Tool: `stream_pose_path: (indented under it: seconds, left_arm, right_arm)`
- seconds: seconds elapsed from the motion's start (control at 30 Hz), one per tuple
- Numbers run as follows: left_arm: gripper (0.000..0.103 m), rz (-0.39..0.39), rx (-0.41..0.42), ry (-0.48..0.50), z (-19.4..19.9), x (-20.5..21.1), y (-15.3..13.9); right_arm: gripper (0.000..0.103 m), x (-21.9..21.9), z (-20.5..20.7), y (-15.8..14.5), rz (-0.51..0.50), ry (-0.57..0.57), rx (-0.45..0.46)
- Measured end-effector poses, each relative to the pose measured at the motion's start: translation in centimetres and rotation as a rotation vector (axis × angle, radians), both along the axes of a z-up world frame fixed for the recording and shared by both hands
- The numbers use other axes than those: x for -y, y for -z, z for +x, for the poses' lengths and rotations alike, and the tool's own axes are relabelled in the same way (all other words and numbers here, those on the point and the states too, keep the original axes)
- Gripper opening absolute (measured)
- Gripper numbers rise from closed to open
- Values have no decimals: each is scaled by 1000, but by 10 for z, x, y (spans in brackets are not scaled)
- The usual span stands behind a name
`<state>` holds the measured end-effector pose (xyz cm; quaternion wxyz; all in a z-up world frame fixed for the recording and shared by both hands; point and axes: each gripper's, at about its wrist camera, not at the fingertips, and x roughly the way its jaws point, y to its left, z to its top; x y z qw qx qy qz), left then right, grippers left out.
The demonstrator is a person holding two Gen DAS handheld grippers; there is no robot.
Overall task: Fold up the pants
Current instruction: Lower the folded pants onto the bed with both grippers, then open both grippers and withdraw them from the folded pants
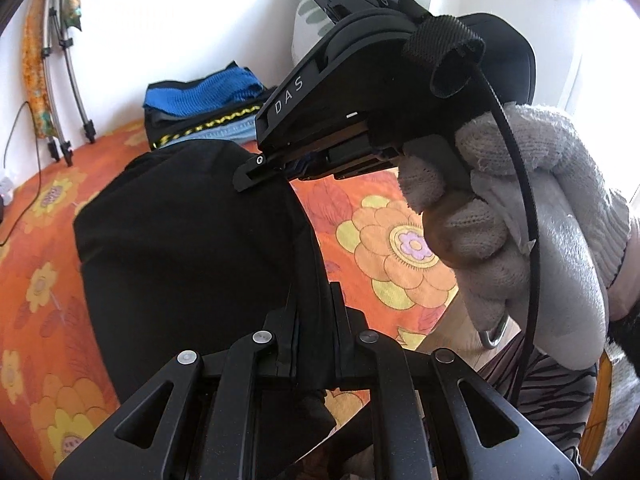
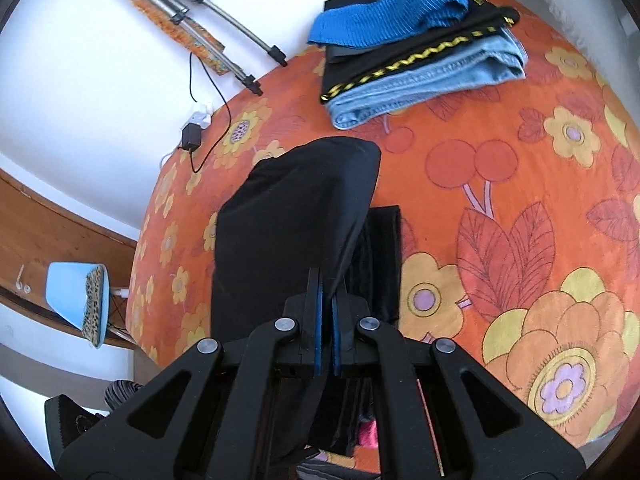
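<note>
A: Which step of the fold is shown, and where are the pants?

B: A fold in mid-carry is shown. The black pants (image 2: pixel 296 216) are held up off the bed (image 2: pixel 520 184), draped in a hump, with a lower layer seen lying flat on the floral cover beneath. The cloth is pinched by both tools: the left gripper (image 1: pixel 314 320) has its fingers pressed together on one edge, and the right gripper (image 2: pixel 326 312) has its blue-padded fingers closed on the other. In the left wrist view the right gripper is seen again, above the hump, gripped by a gloved hand (image 1: pixel 532 232).

A: What is called for by the next move?

B: By judgement, the lifted edge is to be carried across and lowered onto the flat layer, with both corners kept level so that the edges meet squarely; only then should the fingers be released. Whether the lower layer is smooth cannot be told, as most of it is hidden by the hanging cloth.

A: How much room is left?

B: Open cover is available to the right of the pants in the right wrist view. The stack of folded clothes (image 2: pixel 420 40) lies well apart, toward the wall. The bed edge, however, runs just beside the pants on the left, with a charger and cable (image 2: pixel 192 136) near it, so drift to that side is best avoided.
</note>
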<state>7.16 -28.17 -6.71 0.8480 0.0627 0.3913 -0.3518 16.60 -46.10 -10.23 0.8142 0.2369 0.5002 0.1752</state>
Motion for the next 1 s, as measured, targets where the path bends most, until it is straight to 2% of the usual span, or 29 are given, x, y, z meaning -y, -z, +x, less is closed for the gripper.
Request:
stream_pose_path:
  seconds: [0.13, 0.23, 0.4, 0.53, 0.63, 0.67, 0.77, 0.9, 1.0]
  left_arm:
    - [13, 8, -29, 14, -4, 8, 10]
    - [34, 1, -60, 48, -10, 10, 12]
    - [34, 8, -42, 98, -34, -14, -5]
    - [34, 17, -25, 59, -35, -58, -21]
    - [34, 55, 15, -20, -20, -92, -30]
    - [34, 57, 16, -41, -14, -99, -32]
    - [34, 60, 4, -96, 11, -115, -31]
    - [34, 100, 47, -116, 41, -109, -24]
    - [34, 142, 70, -115, 61, -96, -10]
  right_arm:
    - [4, 6, 2, 18, 16, 11, -14]
    - [4, 9, 4, 32, 32, 17, -27]
    - [4, 6, 8, 44, 28, 19, 0]
    - [6, 2, 7, 40, -31, 7, 42]
    - [16, 3, 4, 32, -110, 13, 86]
    - [16, 5, 0, 26, -163, 34, 108]
    - [16, 12, -14, 7, -233, 77, 179]
    - [16, 5, -44, -15, -188, 45, 261]
    - [16, -28, -66, -15, -190, -64, 285]
